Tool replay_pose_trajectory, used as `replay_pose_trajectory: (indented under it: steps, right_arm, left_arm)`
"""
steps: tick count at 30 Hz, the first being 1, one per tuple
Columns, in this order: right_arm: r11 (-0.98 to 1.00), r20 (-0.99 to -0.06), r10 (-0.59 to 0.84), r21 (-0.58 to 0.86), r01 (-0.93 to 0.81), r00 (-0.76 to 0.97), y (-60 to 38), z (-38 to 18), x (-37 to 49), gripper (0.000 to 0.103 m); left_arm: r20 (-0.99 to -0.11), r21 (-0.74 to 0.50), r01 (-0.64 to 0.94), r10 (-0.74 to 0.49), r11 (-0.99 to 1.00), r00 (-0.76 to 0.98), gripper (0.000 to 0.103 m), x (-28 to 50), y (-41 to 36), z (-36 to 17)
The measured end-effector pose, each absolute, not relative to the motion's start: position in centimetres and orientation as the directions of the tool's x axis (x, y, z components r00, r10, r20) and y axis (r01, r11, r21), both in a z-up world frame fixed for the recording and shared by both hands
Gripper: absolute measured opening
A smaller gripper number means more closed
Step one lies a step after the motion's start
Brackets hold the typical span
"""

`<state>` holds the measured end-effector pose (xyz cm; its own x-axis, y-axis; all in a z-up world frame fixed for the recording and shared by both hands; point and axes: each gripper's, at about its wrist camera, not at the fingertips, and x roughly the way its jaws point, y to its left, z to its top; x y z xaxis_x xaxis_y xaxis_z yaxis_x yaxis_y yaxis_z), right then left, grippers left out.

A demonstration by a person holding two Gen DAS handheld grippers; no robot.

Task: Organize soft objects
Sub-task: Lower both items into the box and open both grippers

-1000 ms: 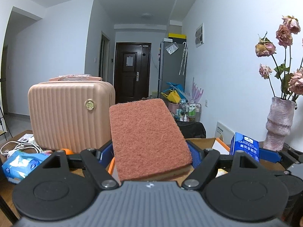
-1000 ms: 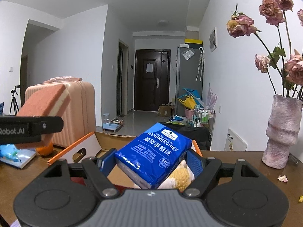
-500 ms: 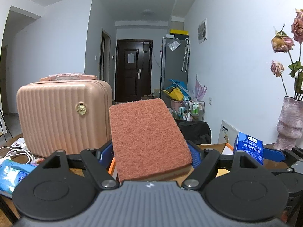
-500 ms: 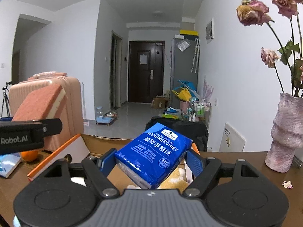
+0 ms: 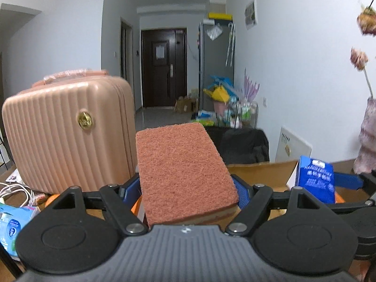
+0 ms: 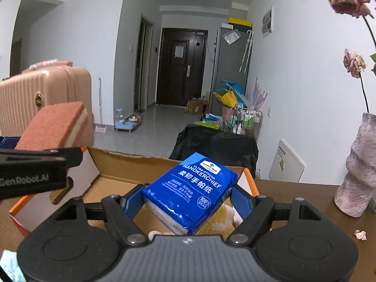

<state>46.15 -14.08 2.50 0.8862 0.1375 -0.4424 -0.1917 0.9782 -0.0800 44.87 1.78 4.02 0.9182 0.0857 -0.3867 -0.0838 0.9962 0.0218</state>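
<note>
My left gripper [image 5: 188,188] is shut on a reddish-brown scouring sponge [image 5: 183,174] with a yellow foam layer, held in the air. It also shows at the left of the right wrist view [image 6: 54,124]. My right gripper [image 6: 188,199] is shut on a blue handkerchief tissue pack [image 6: 190,190], held above an open cardboard box [image 6: 131,159] with orange-edged flaps. A yellow plush toy [image 6: 218,223] lies inside the box under the pack. The pack also shows at the right of the left wrist view [image 5: 316,181].
A pink ribbed suitcase [image 5: 68,136] stands at the left on the brown table [image 6: 305,202]. A pale purple vase [image 6: 359,169] with dried roses stands at the right. A light-blue tissue packet [image 5: 11,225] and white cables [image 5: 16,192] lie at the left.
Both grippers have moved forward and lower toward the box, still holding the sponge and the pack. The box now shows more fully under the right gripper.
</note>
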Motion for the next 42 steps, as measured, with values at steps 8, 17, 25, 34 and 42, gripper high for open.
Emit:
replay_pose_trajectory:
  steps: [8, 17, 25, 34, 42]
  right_arm:
    - [0.977, -0.467, 0.136, -0.085, -0.197, 0.874, -13.8, 1.6, 46.9, 0.078]
    - [0.983, -0.456, 0.118, -0.074, -0.170, 0.882, -14.2, 1.6, 46.8, 0.102]
    - [0.986, -0.464, 0.107, -0.063, -0.153, 0.879, -14.8, 1.5, 46.6, 0.103]
    - [0.987, -0.460, 0.107, -0.060, -0.151, 0.882, -14.8, 1.8, 46.4, 0.103]
    - [0.986, -0.435, 0.115, -0.059, -0.156, 0.893, -15.2, 2.5, 45.0, 0.103]
  left_arm:
    - [-0.451, 0.026, -0.086, 0.089, 0.996, 0.888, 0.079, 46.6, 2.4, 2.4]
    - [-0.446, 0.002, -0.120, 0.109, 0.993, 0.888, 0.103, 46.1, 3.2, 2.7]
    - [-0.457, -0.006, -0.142, 0.124, 0.990, 0.881, 0.103, 46.3, 3.5, 2.8]
    - [-0.452, -0.004, -0.146, 0.128, 0.989, 0.883, 0.103, 46.1, 3.1, 3.1]
    - [-0.434, -0.001, -0.145, 0.130, 0.989, 0.891, 0.103, 44.8, 2.8, 3.5]
